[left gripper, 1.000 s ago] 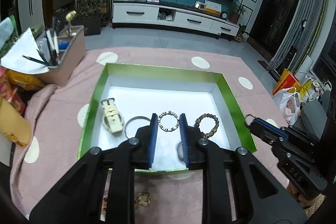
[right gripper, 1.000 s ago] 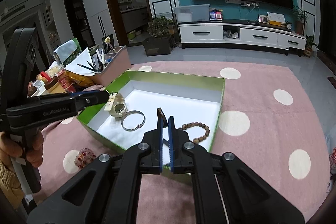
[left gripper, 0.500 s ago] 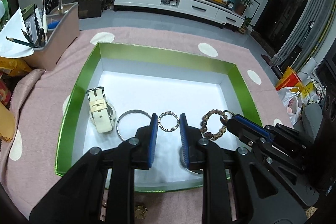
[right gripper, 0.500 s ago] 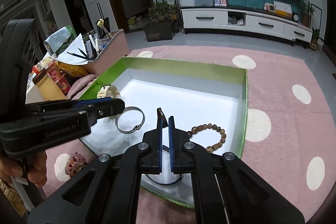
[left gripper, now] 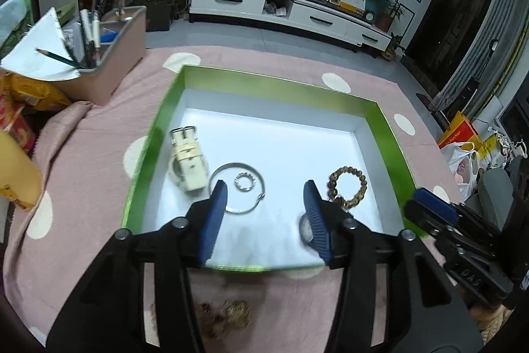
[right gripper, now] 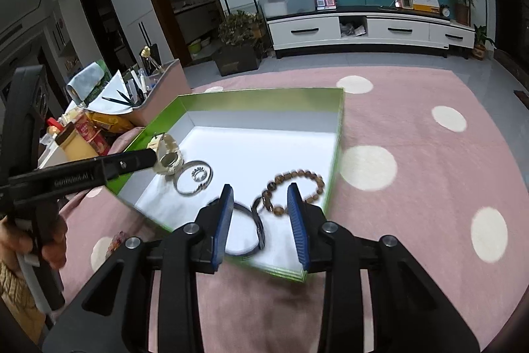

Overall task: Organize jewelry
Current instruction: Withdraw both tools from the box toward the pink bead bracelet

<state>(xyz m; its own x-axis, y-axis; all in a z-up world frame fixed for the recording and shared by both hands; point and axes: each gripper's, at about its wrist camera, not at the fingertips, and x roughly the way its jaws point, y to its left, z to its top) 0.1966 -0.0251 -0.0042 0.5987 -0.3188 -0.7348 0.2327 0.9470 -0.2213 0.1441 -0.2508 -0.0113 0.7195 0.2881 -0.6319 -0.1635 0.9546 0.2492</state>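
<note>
A green box with a white floor [left gripper: 390,134] [right gripper: 337,134] lies on a pink dotted cloth. In it lie a cream watch [left gripper: 186,162] [right gripper: 167,154], a silver bangle [left gripper: 238,196] [right gripper: 193,177] with a small silver bracelet [left gripper: 245,182] [right gripper: 198,176] inside it, a brown bead bracelet [left gripper: 348,187] [right gripper: 294,187] and a dark bangle [right gripper: 246,229]. My left gripper [left gripper: 264,217] is open and empty over the box's near side. My right gripper [right gripper: 261,219] is open over the dark bangle, which lies between its fingers on the box floor.
More jewelry [left gripper: 228,316] lies blurred on the cloth in front of the box; red beads [right gripper: 117,242] show at its left corner. A pink organizer with pens [left gripper: 99,62] [right gripper: 158,88] and snack packs [right gripper: 89,134] stand at the left.
Both grippers opened. The small silver bracelet left my left gripper and now lies inside the silver bangle. The dark bangle left my right gripper and rests in the box.
</note>
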